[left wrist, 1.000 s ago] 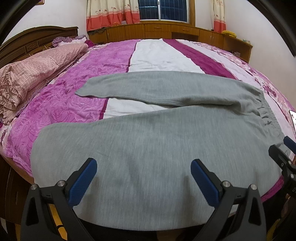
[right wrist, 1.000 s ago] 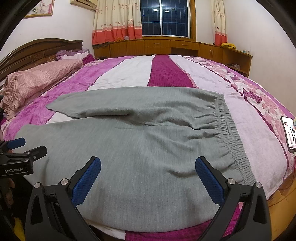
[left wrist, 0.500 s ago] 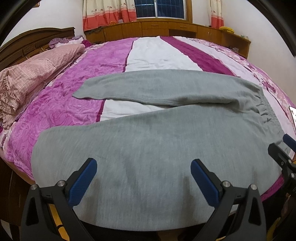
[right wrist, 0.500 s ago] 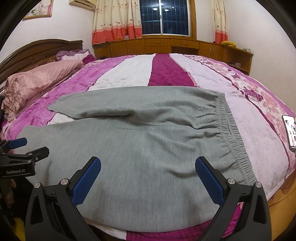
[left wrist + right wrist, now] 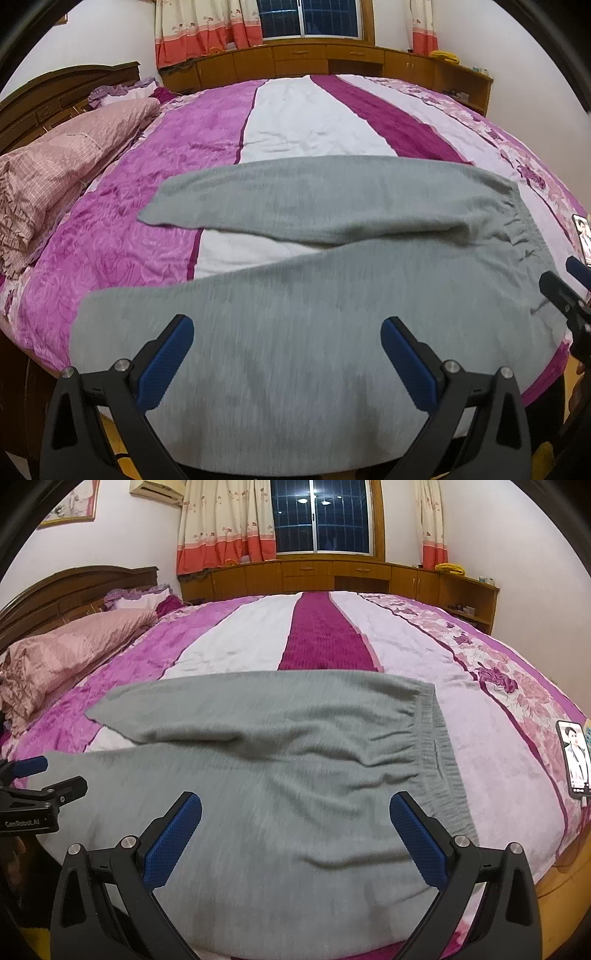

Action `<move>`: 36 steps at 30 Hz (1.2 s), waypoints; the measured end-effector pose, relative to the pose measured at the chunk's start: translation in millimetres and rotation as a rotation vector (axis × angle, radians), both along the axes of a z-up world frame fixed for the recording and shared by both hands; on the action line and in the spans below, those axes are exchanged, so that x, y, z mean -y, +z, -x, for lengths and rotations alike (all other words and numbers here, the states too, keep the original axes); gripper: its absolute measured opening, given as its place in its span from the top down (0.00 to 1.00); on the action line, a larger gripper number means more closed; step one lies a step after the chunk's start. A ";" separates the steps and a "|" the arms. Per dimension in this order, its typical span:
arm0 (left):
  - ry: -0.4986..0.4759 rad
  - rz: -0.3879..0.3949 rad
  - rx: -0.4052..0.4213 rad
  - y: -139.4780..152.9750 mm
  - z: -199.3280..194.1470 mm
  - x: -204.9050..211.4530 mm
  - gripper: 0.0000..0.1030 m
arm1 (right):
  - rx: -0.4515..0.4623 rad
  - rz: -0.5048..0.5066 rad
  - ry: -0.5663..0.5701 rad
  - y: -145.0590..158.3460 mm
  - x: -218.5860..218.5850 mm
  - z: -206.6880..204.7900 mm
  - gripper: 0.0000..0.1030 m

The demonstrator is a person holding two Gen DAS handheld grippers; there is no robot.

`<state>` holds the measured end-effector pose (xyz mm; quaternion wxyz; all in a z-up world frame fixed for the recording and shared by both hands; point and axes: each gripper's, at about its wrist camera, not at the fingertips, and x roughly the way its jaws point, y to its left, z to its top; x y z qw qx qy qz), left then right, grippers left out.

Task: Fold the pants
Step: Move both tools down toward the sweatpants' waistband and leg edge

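Both our grippers, left gripper and right gripper, gape empty over the near leg of the pants, which run left-right, waistband nearer the right.

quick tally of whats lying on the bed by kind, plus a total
grey pants: 1
pink pillow: 1
purple-frilled pillow: 1
phone: 1
total: 4

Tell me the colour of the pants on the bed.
Plain grey pants, with no pattern; clearest in the right wrist view.
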<state>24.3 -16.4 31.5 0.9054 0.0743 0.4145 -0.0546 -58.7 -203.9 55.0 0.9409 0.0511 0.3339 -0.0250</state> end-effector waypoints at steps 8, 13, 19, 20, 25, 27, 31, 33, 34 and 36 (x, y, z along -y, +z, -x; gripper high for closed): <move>-0.025 -0.029 0.010 15.8 -28.7 7.2 0.00 | -0.003 -0.014 0.009 17.1 23.4 -19.0 0.04; -0.034 -0.007 0.010 30.3 -53.5 9.5 0.00 | -0.001 0.017 0.010 30.6 39.2 -31.4 0.04; -0.070 0.023 -0.005 42.6 -86.7 17.9 0.00 | -0.016 0.021 0.034 43.1 53.8 -50.2 0.04; -0.076 0.032 -0.015 43.6 -93.0 19.9 0.00 | -0.018 0.020 0.037 44.0 55.4 -52.9 0.04; -0.106 0.047 -0.027 49.9 -120.7 32.7 0.00 | -0.027 0.021 0.040 50.7 65.2 -74.6 0.04; -0.114 0.037 -0.015 53.2 -132.9 37.8 0.00 | -0.028 0.023 0.038 52.8 68.8 -83.1 0.04; -0.117 0.030 -0.009 54.2 -155.7 43.7 0.00 | -0.036 0.021 0.032 53.3 80.2 -103.3 0.04; -0.120 0.029 -0.009 52.5 -168.2 46.6 0.00 | -0.044 0.017 0.027 51.5 85.3 -112.4 0.04; -0.122 0.027 -0.009 51.2 -173.4 48.2 0.00 | -0.051 0.014 0.022 49.3 88.9 -118.1 0.04; -0.127 0.024 -0.015 46.5 -185.9 51.1 0.00 | -0.067 0.007 0.012 44.0 96.2 -128.4 0.04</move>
